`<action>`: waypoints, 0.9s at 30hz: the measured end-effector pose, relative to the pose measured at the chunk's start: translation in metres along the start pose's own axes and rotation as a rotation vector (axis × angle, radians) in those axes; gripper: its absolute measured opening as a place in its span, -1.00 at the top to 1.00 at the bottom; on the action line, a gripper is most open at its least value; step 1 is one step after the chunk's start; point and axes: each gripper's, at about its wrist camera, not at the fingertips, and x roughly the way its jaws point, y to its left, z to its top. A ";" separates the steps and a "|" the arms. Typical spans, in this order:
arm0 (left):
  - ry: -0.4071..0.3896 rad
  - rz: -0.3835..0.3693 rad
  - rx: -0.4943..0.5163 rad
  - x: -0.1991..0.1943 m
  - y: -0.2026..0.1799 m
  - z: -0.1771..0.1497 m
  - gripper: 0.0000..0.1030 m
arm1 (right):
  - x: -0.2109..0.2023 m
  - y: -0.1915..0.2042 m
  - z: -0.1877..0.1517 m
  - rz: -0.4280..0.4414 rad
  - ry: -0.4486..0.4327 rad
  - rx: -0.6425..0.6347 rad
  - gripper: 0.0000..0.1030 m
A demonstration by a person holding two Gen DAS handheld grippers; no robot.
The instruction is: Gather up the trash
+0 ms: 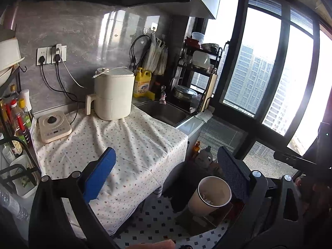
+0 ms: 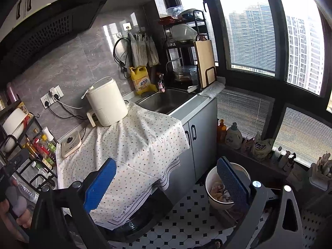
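The white round waste bucket (image 2: 209, 183) on the black-and-white tiled floor (image 2: 186, 224) already holds crumpled paper scraps, and the tabletop, draped in a white dotted cloth (image 2: 134, 141), shows no loose litter, so the collecting looks largely done as far as these views reach. What could remain is not visible; the tan paper cup (image 1: 209, 197) with something pale crumpled inside may be one more piece of trash or a container, I cannot tell which.

The left gripper (image 1: 166, 176) is held above the tabletop's near edge, pointing toward the cream plastic air fryer (image 1: 114, 95) at about 12 o'clock, with the paper cup low at 5 o'clock beside its right finger. Its jaws are spread wide and hold nothing.

The right gripper (image 2: 168, 178) is also raised and level, aimed over the cloth toward the steel sink (image 2: 166, 101) at 12 o'clock; the bucket sits at 4 o'clock, partly behind its right finger. Its jaws are likewise spread and empty. A hand (image 2: 12, 207) on the other gripper's handle shows at 8 o'clock.
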 end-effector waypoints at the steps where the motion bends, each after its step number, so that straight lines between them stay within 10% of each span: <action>1: 0.004 0.007 -0.002 0.002 0.001 0.000 -0.89 | 0.000 0.000 0.000 -0.001 -0.001 0.000 -0.85; 27: 0.012 0.029 0.000 0.004 0.000 -0.004 -0.89 | 0.000 -0.003 -0.009 -0.009 0.006 0.015 -0.85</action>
